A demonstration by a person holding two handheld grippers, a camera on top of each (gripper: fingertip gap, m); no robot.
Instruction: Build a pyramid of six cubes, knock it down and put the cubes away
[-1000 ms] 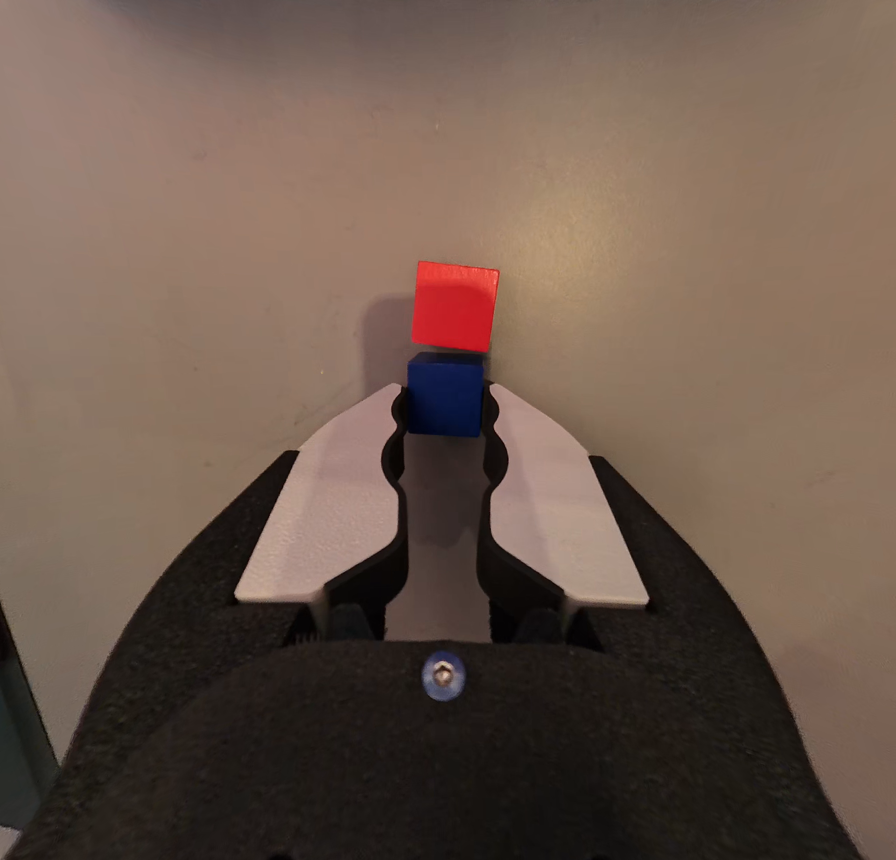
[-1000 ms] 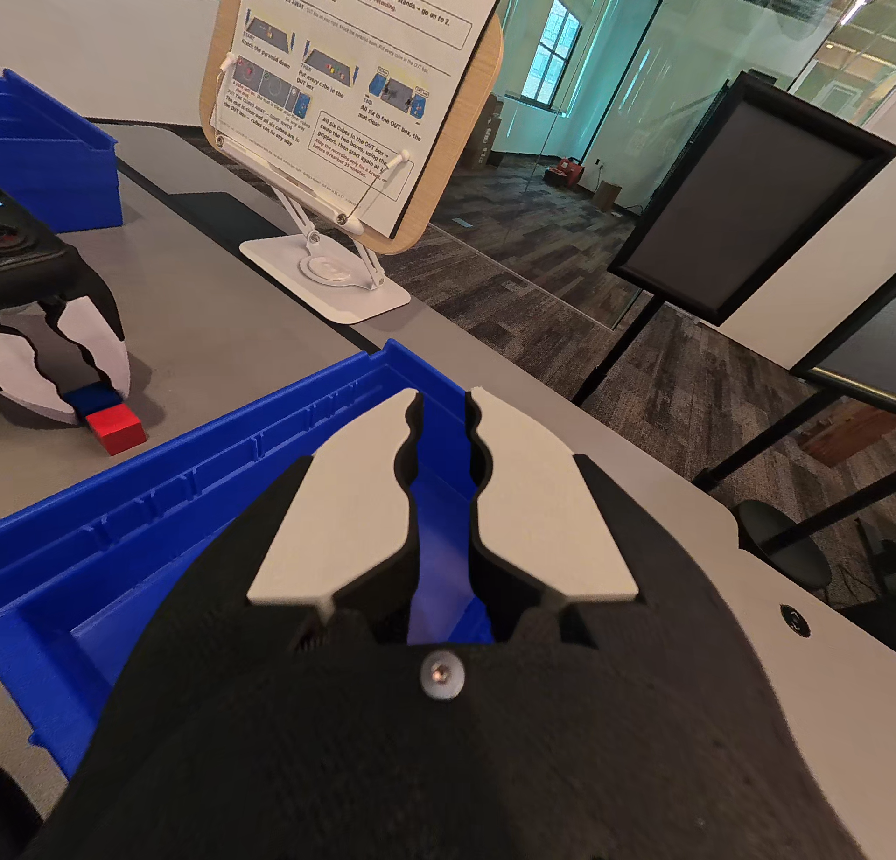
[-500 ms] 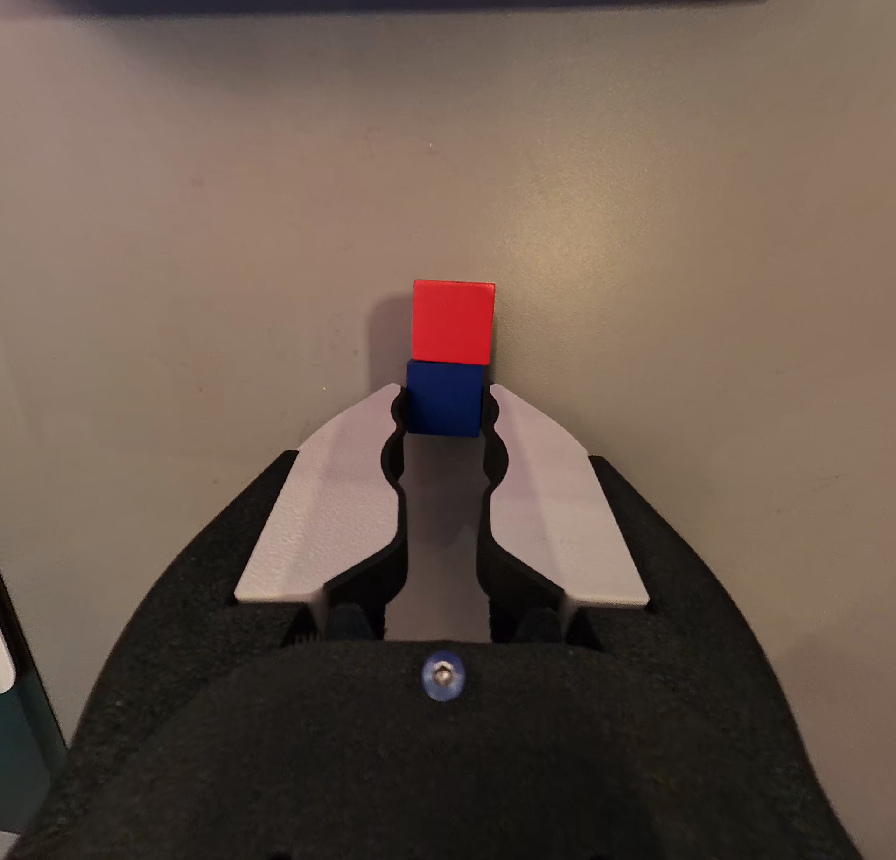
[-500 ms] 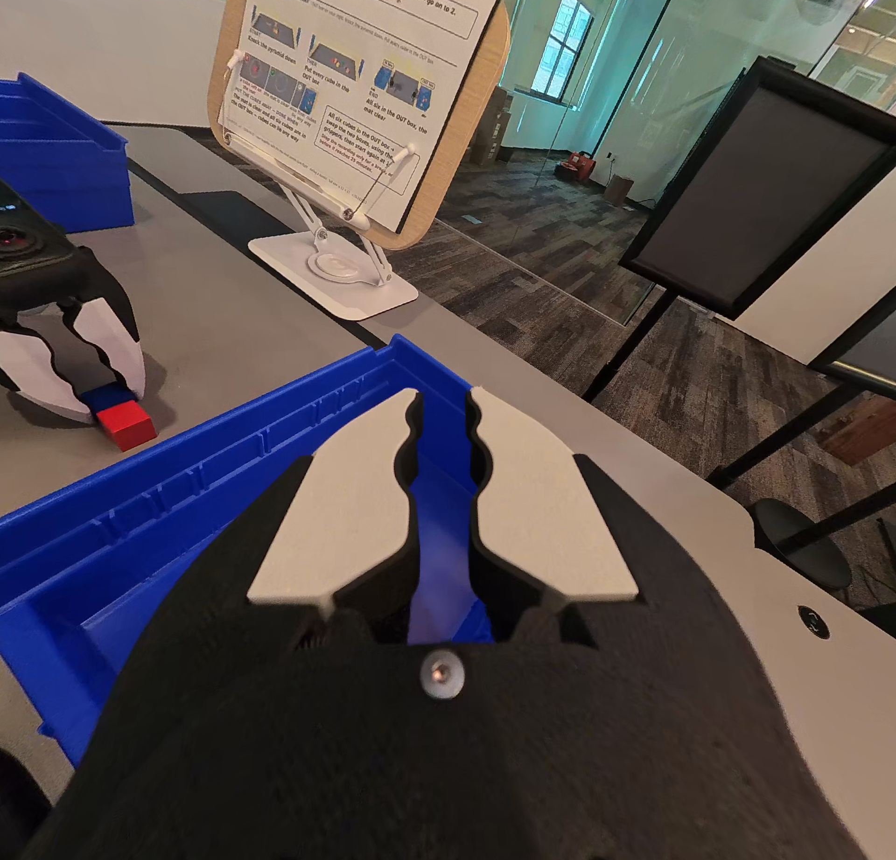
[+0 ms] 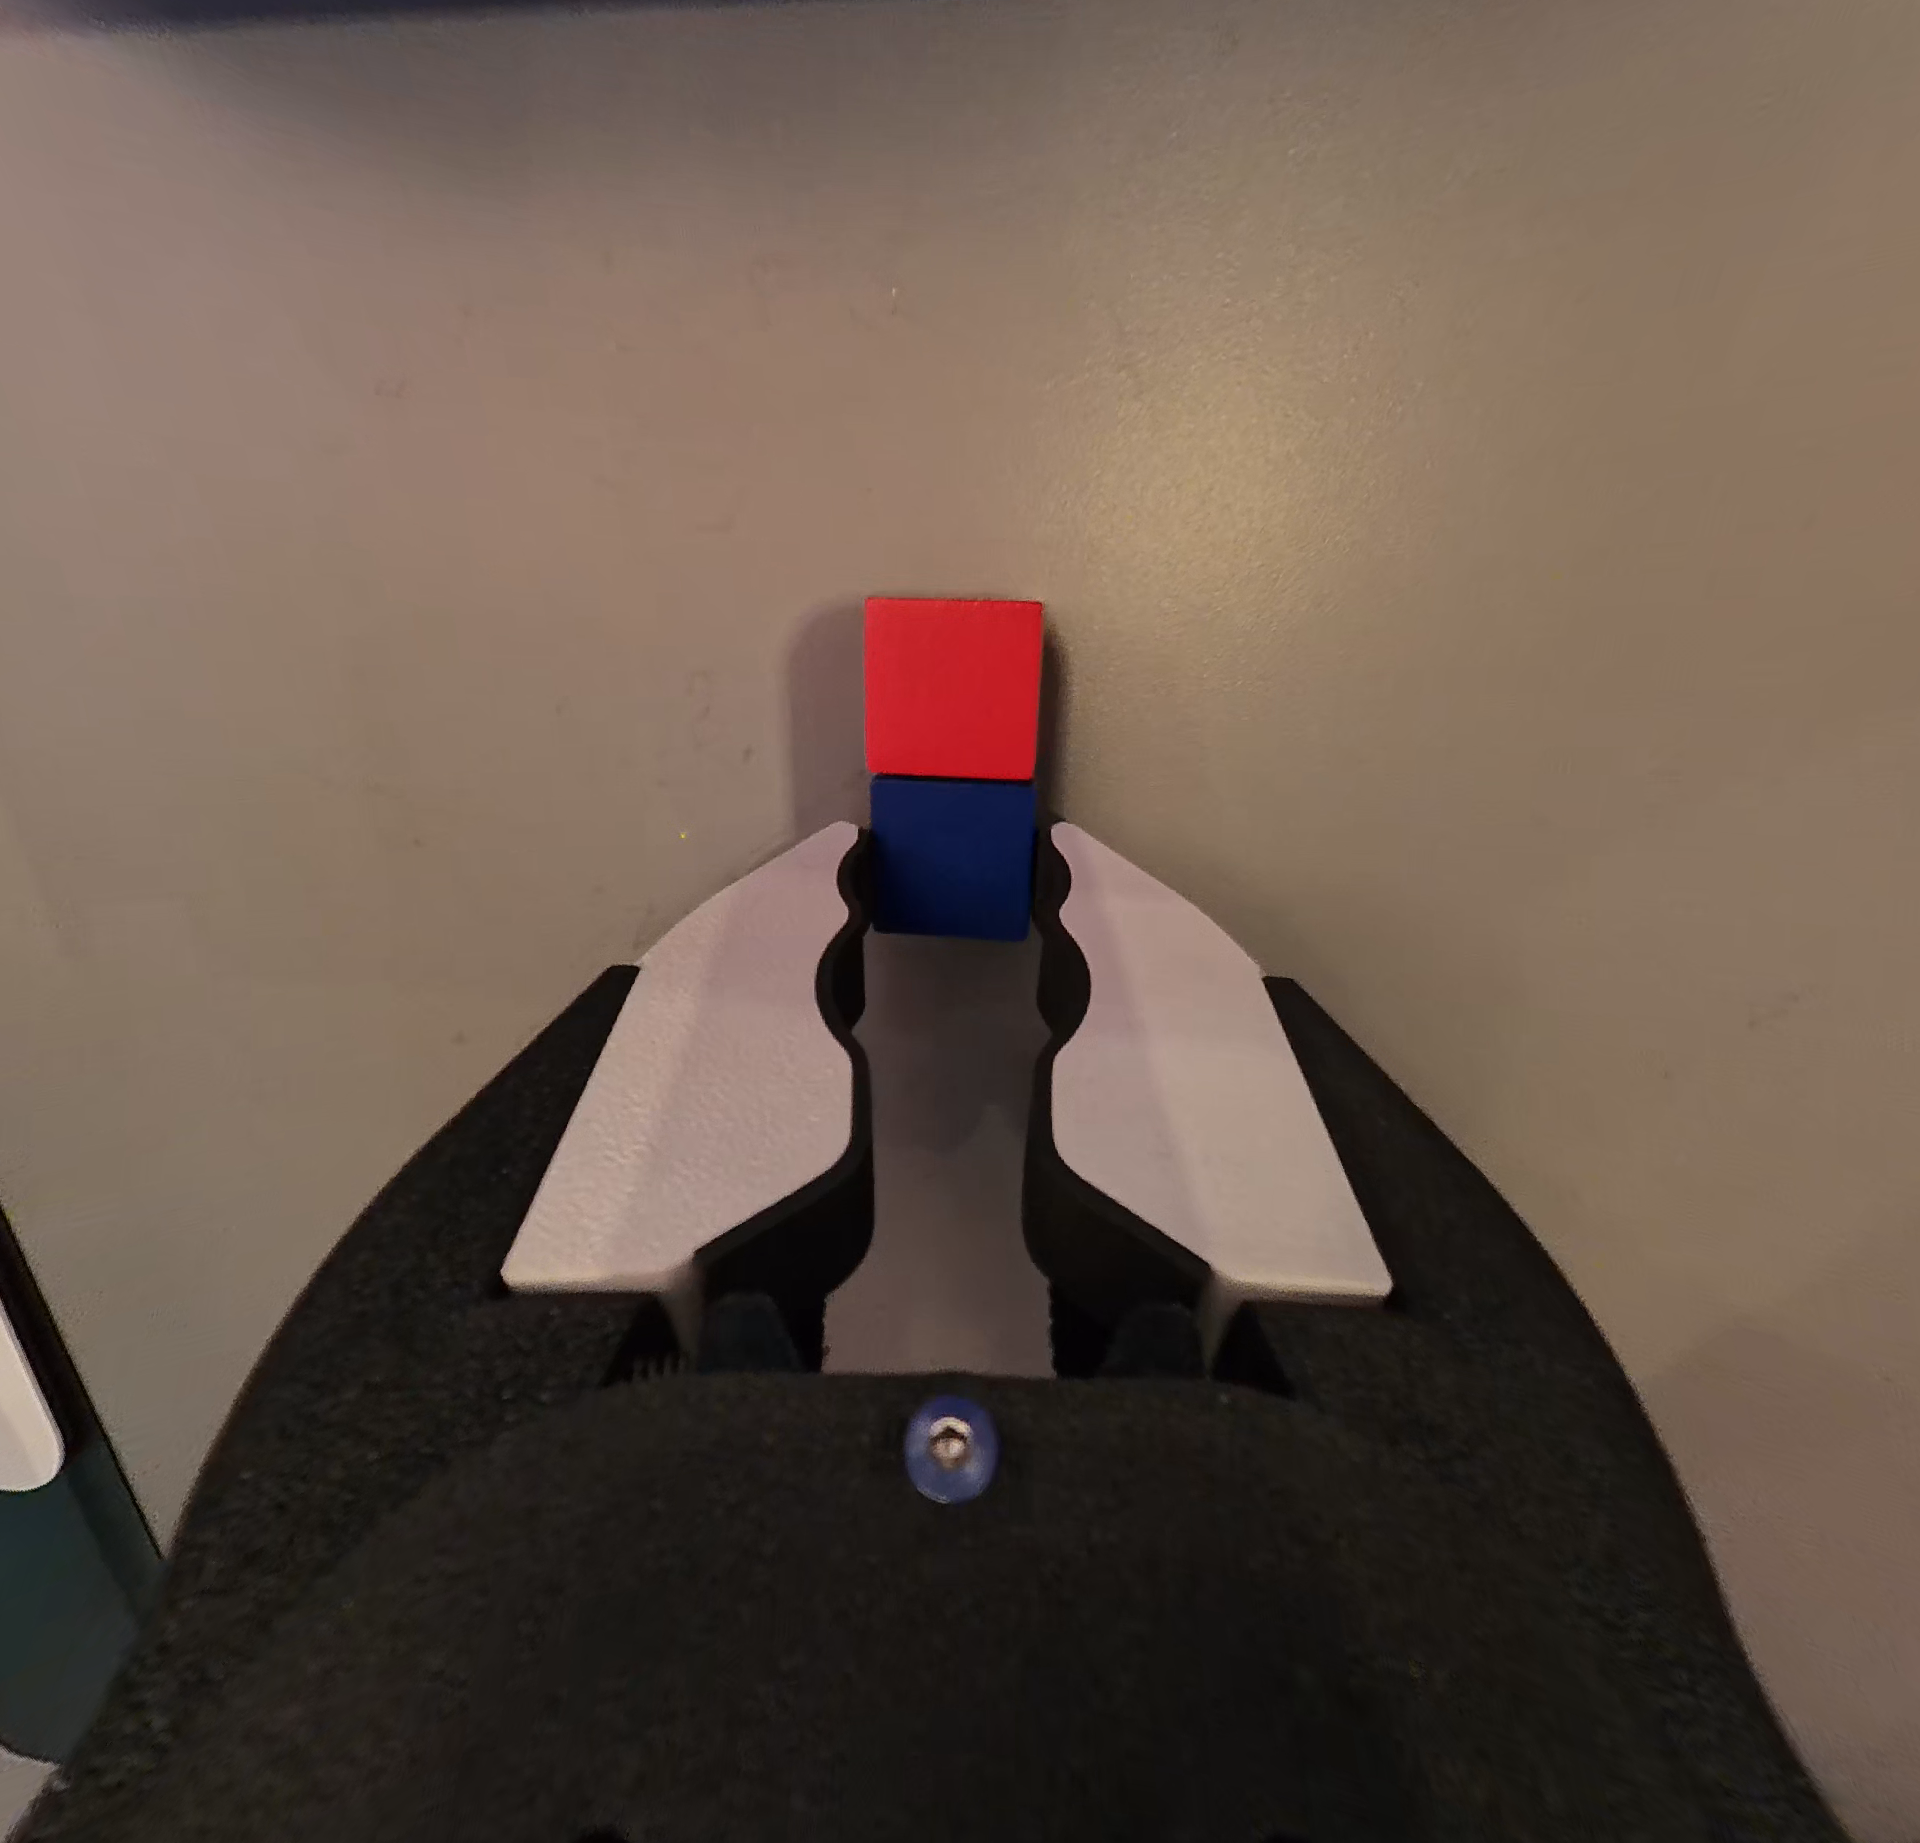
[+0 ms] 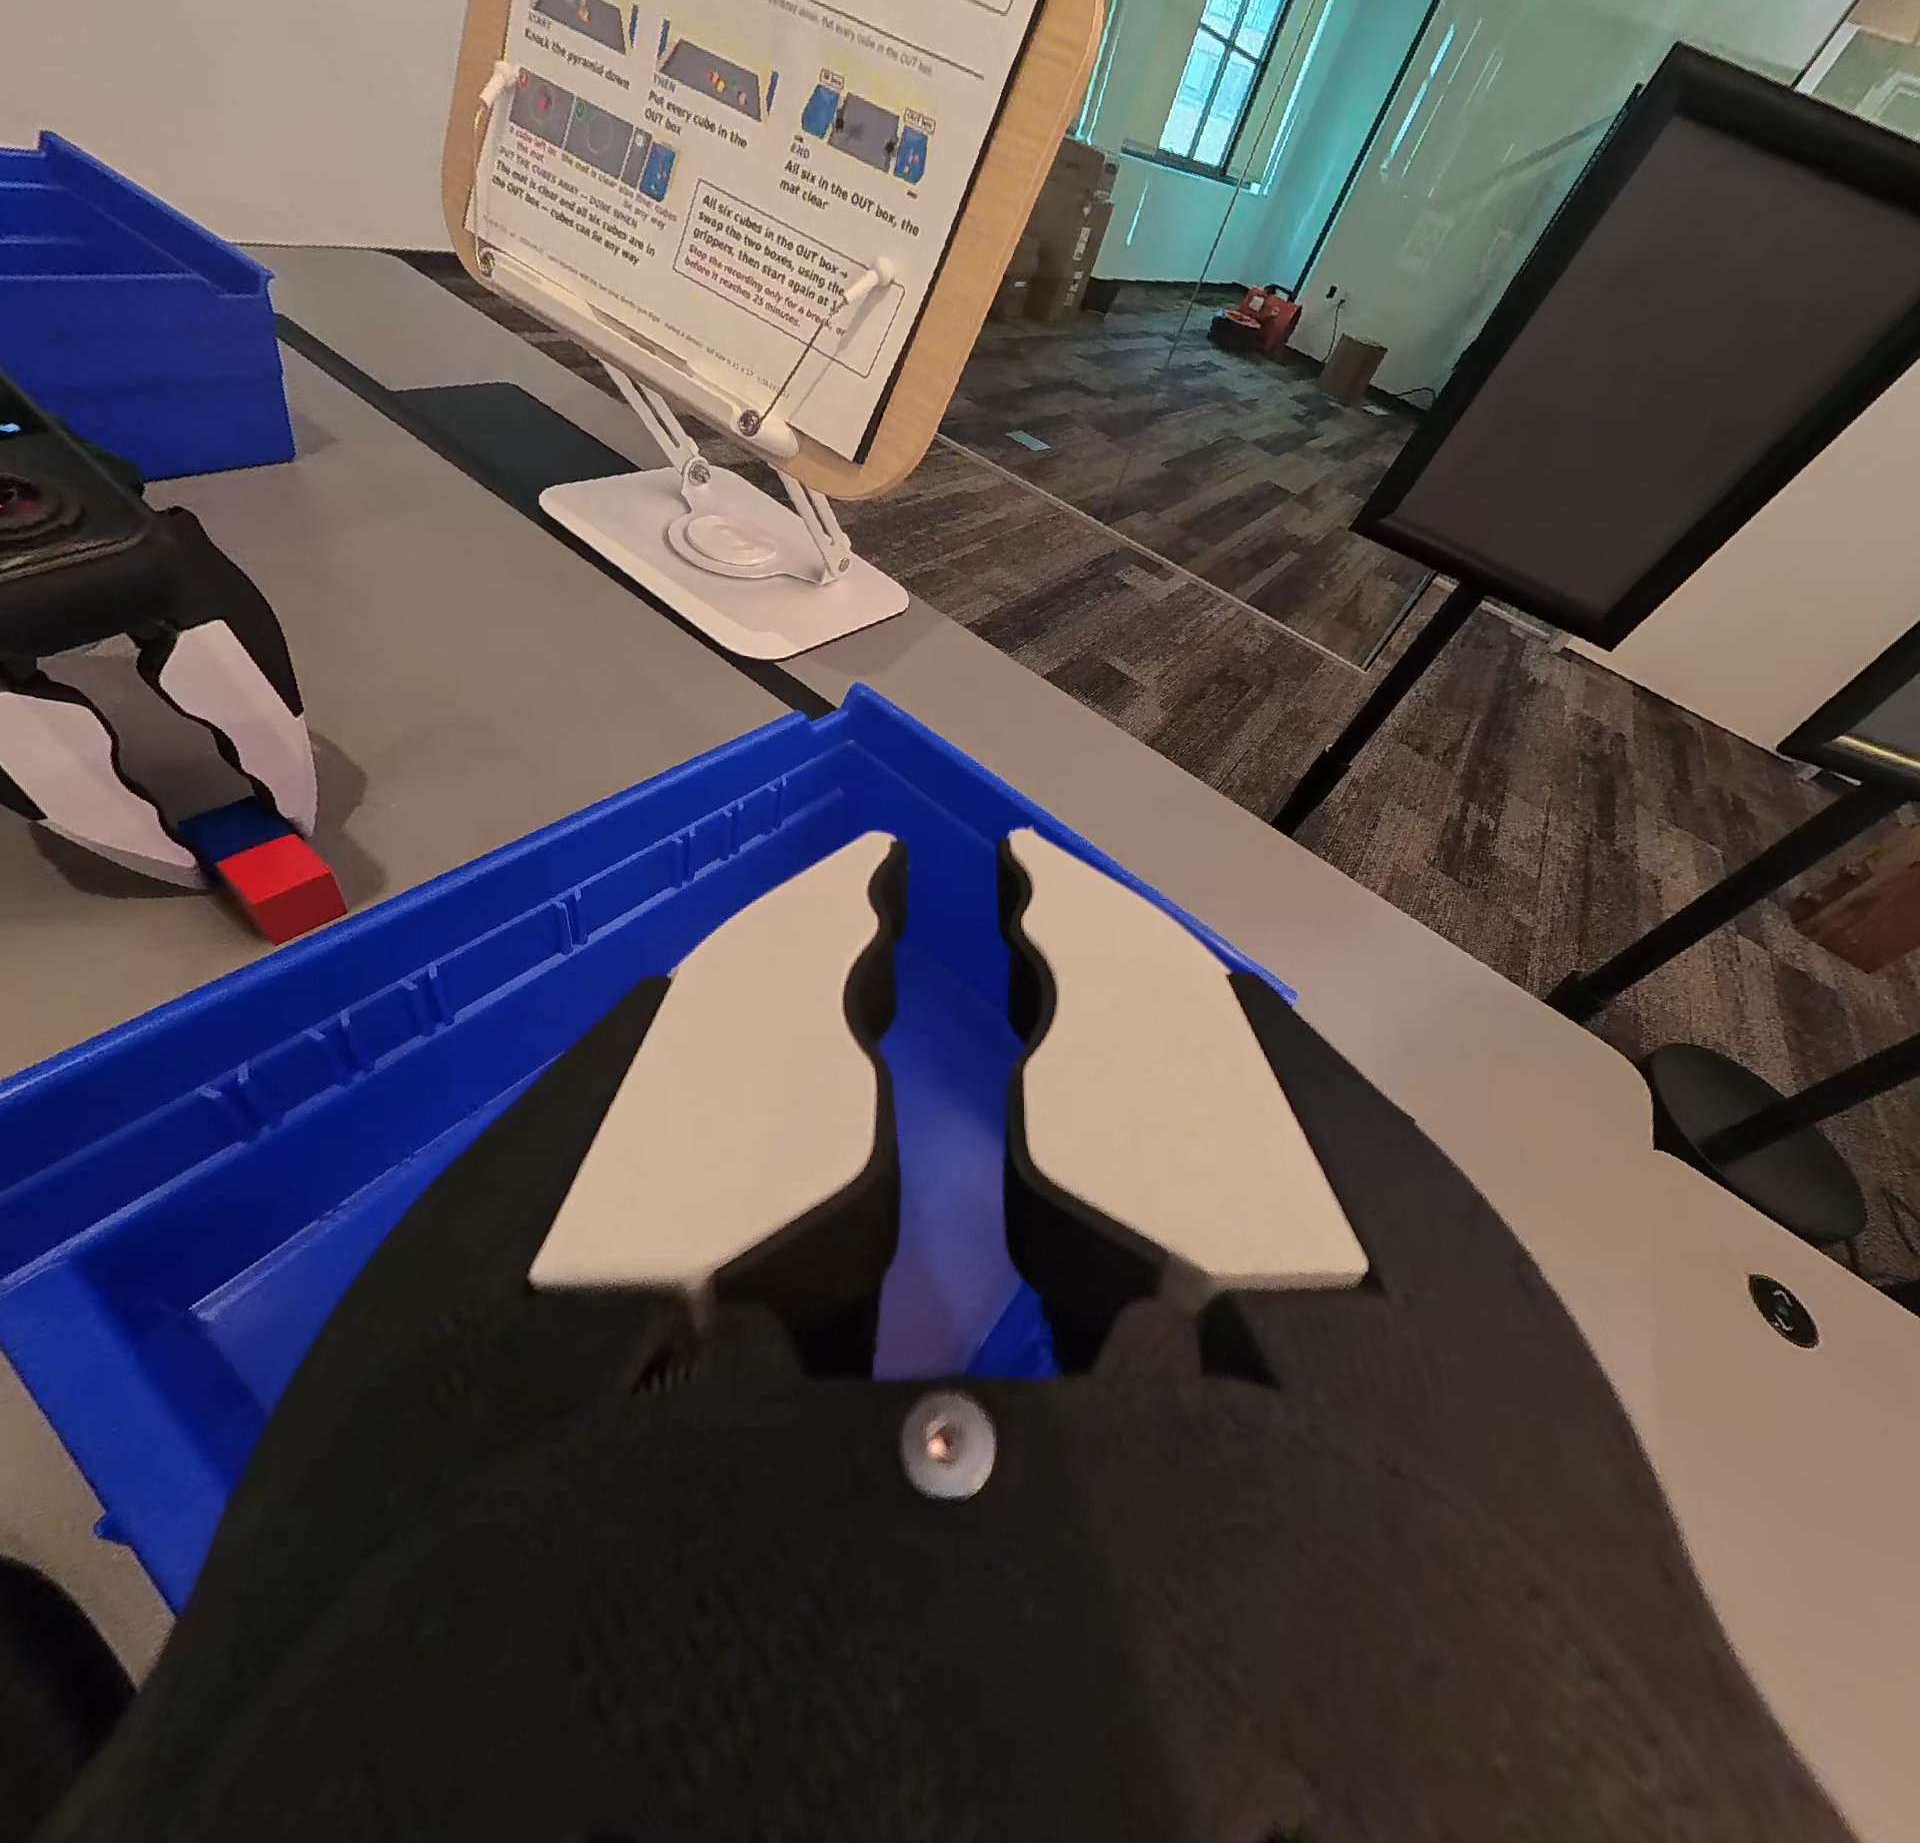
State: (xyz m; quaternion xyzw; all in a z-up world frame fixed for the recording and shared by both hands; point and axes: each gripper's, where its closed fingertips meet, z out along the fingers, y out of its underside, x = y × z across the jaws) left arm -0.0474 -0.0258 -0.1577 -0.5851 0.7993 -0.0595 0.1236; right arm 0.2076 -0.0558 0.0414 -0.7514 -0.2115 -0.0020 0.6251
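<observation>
Straddling the blue cube [image 5: 952,858], left gripper [image 5: 952,863] clamps its flat sides; red cube [image 5: 953,687] touches just beyond; cubes judged rigid, light, smooth; right gripper [image 6: 948,894] slightly parted, empty, above blue bin [image 6: 436,1004].

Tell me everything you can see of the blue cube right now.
The blue cube is small, matte, dark blue, with sharp edges, likely painted wood. It sits flat and square on the grey table, between the tips of the left tongs; whether the tips press it or have just let go cannot be told. Its far face butts flush against the red cube, the two in line. The right wrist view shows the same pair beside the blue bin.
</observation>
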